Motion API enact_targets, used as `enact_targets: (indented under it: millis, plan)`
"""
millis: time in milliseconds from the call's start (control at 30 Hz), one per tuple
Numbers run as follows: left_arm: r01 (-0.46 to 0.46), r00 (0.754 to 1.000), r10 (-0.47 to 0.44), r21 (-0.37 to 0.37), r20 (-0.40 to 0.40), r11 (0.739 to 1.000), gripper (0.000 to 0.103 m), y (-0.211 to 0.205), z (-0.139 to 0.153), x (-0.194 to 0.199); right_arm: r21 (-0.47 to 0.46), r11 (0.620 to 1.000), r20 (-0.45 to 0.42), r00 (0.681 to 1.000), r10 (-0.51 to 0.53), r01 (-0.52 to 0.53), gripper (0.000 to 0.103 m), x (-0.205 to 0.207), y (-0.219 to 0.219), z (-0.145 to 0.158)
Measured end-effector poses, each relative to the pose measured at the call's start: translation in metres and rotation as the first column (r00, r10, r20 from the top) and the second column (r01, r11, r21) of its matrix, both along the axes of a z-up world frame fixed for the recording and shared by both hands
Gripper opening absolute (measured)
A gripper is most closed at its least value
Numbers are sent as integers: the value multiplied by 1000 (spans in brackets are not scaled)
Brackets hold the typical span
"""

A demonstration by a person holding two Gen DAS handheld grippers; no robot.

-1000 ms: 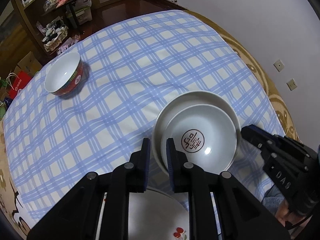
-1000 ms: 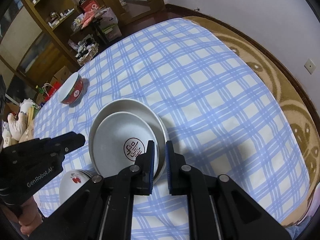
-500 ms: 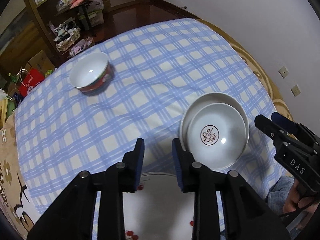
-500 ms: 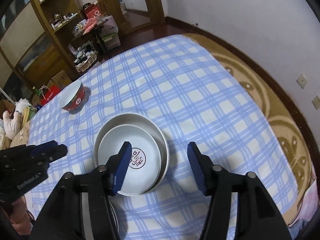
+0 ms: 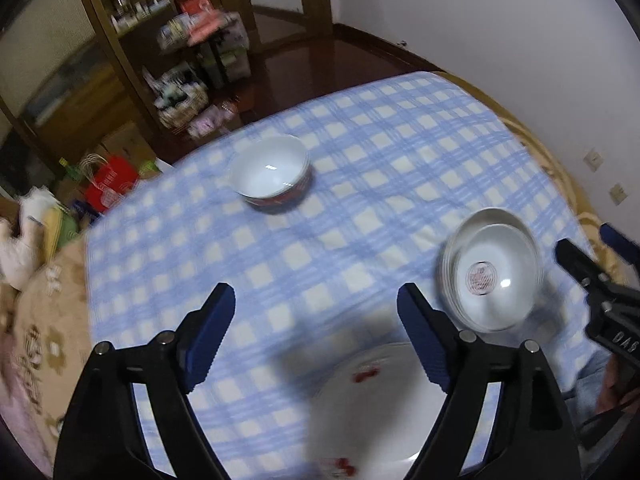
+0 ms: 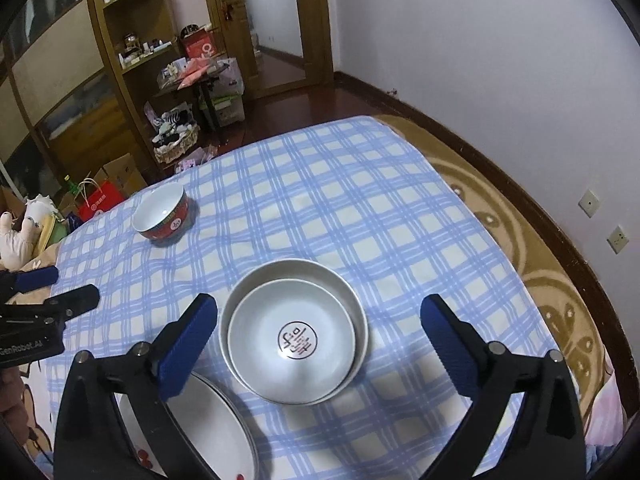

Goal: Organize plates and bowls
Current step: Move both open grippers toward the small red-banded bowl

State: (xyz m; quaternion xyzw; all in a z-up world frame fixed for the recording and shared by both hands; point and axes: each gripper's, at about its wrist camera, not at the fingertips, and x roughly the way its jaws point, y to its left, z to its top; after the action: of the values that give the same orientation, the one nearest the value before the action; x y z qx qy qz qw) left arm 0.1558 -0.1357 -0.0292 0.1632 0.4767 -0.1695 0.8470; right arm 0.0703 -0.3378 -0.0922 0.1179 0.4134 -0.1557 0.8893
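Two white bowls (image 6: pixel 294 332) sit nested on the checked cloth, the inner one with a red emblem; the left wrist view shows them at the right (image 5: pixel 492 272). My right gripper (image 6: pixel 320 308) hangs above them, jaws opening wide and touching nothing. My left gripper (image 5: pixel 316 296) is also opening with only cloth between its fingers. A red-sided bowl (image 5: pixel 272 176) stands alone farther back, also seen from the right wrist (image 6: pixel 162 216). A white plate with red cherries (image 5: pixel 372 408) lies at the near edge (image 6: pixel 208 432).
The blue checked tablecloth (image 6: pixel 360 200) covers a round table with a brown patterned border (image 6: pixel 560 300). Wooden shelves (image 6: pixel 120 60), boxes and a red bag (image 6: pixel 100 200) stand beyond the far edge. A soft toy (image 6: pixel 16 236) lies at the left.
Both grippers let go of the nested bowls' rims and spread wide while lifting away. The left wrist view has swung left, toward the red-sided bowl.
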Motion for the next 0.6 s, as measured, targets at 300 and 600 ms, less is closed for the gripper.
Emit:
enact_targets:
  millis: [300, 600]
  plan:
    - [-65, 998, 65, -46, -1, 997, 84, 46, 10, 10, -39, 998, 1, 999, 46, -46, 103, 3, 21, -1]
    - [-110, 993, 110, -5, 36, 994, 84, 79, -1, 20, -70, 994, 16, 997, 80, -79, 103, 18, 40, 0]
